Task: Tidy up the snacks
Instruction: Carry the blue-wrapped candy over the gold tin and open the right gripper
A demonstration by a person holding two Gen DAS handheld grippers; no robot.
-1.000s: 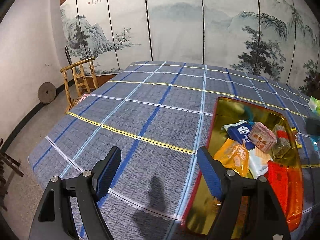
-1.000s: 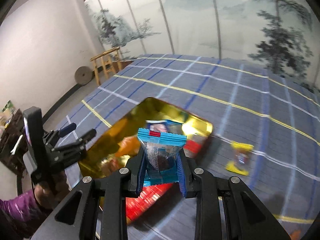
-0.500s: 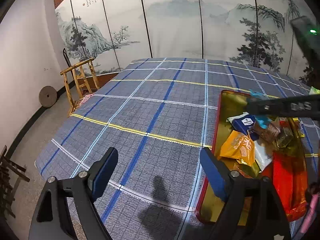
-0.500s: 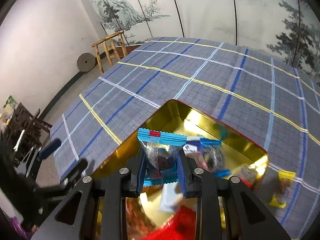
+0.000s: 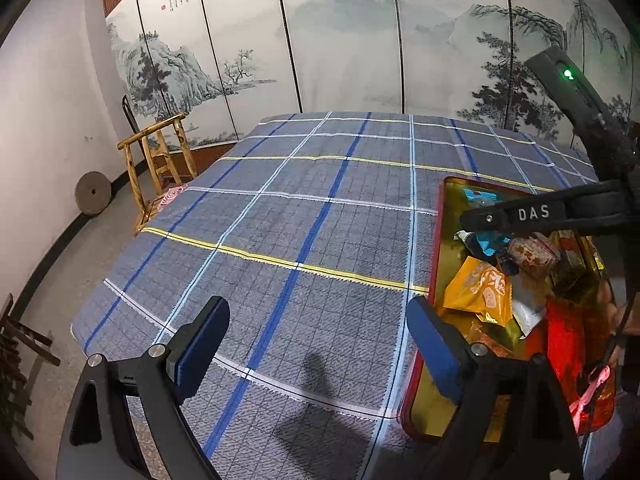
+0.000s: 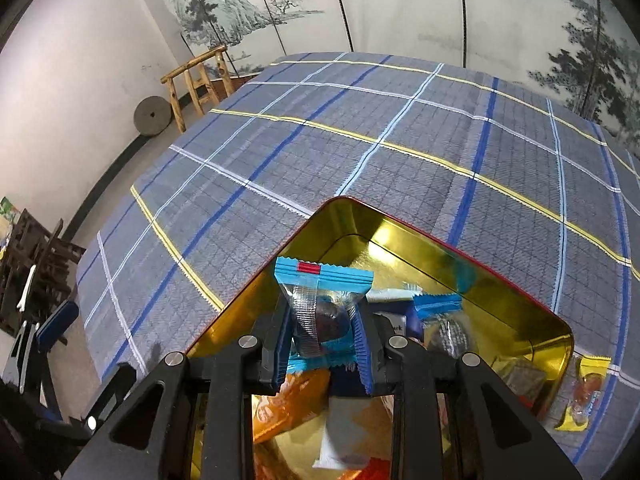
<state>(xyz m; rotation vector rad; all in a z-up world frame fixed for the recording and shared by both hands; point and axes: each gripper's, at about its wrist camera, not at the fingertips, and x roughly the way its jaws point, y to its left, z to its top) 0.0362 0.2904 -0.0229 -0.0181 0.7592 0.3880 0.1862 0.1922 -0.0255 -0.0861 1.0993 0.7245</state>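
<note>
My right gripper (image 6: 322,344) is shut on a blue-and-clear snack packet (image 6: 322,304) and holds it above the gold tray (image 6: 352,220) with a red rim. The tray holds several snacks, among them an orange packet (image 6: 292,404) and another blue packet (image 6: 436,304). In the left wrist view the tray (image 5: 442,248) lies at the right, with an orange packet (image 5: 480,290) and a red packet (image 5: 566,340) inside; the right gripper's body (image 5: 536,212) reaches over it. My left gripper (image 5: 316,344) is open and empty over the plaid cloth, left of the tray.
A yellow snack packet (image 6: 586,392) lies on the blue plaid tablecloth (image 6: 360,152) just right of the tray. A wooden chair (image 5: 160,160) and a round stone disc (image 5: 93,193) stand by the wall beyond the table's left side.
My right gripper has moved further over the tray with the blue packet still in it. My left gripper has stayed open and shifted only slightly.
</note>
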